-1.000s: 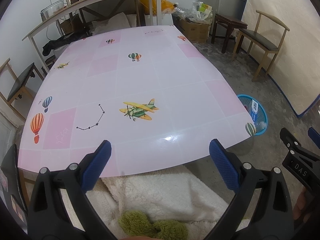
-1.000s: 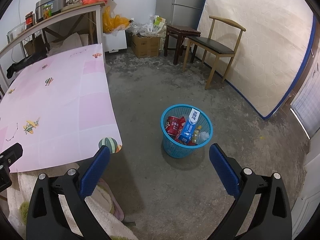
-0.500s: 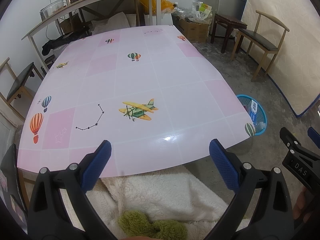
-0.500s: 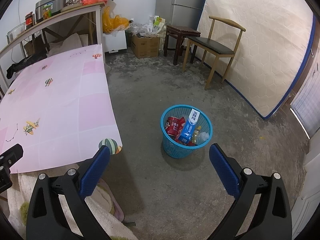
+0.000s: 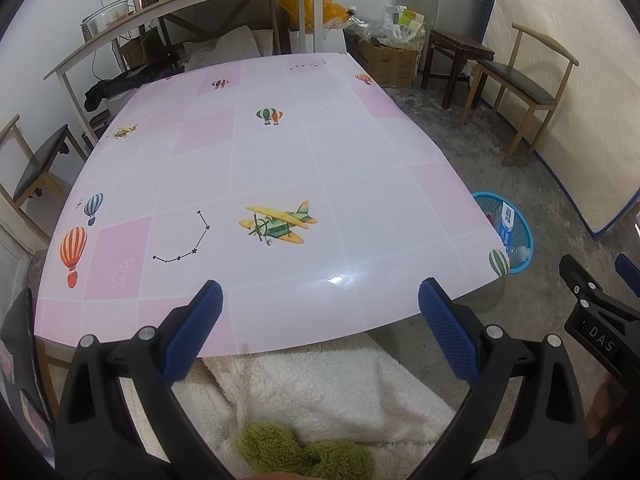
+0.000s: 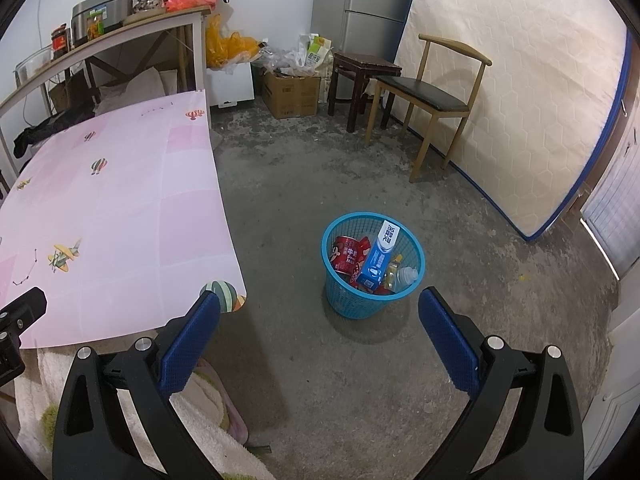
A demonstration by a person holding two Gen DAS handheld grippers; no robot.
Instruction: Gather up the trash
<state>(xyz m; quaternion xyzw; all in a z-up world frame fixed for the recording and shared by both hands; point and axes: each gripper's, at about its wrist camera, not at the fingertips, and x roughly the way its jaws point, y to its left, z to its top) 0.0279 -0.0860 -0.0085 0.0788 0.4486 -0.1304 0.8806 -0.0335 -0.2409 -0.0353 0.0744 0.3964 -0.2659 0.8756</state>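
**Trash sits in blue basket beside table**

Trash — a red can (image 6: 347,255), a blue carton (image 6: 378,258) and a plastic bottle (image 6: 404,276) — fills the blue basket (image 6: 352,302) on the concrete floor (image 6: 320,168), just off the table's (image 5: 280,160) near right corner. Left tongs (image 5: 320,308) hover over the table's near edge, blue pads apart, gripping nothing. Right tongs (image 6: 319,314) face the basket, equally spread and empty.

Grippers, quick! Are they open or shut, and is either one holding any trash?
Left gripper: open, holding nothing, over the near edge of the pink table.
Right gripper: open, holding nothing, above the floor near the blue basket.
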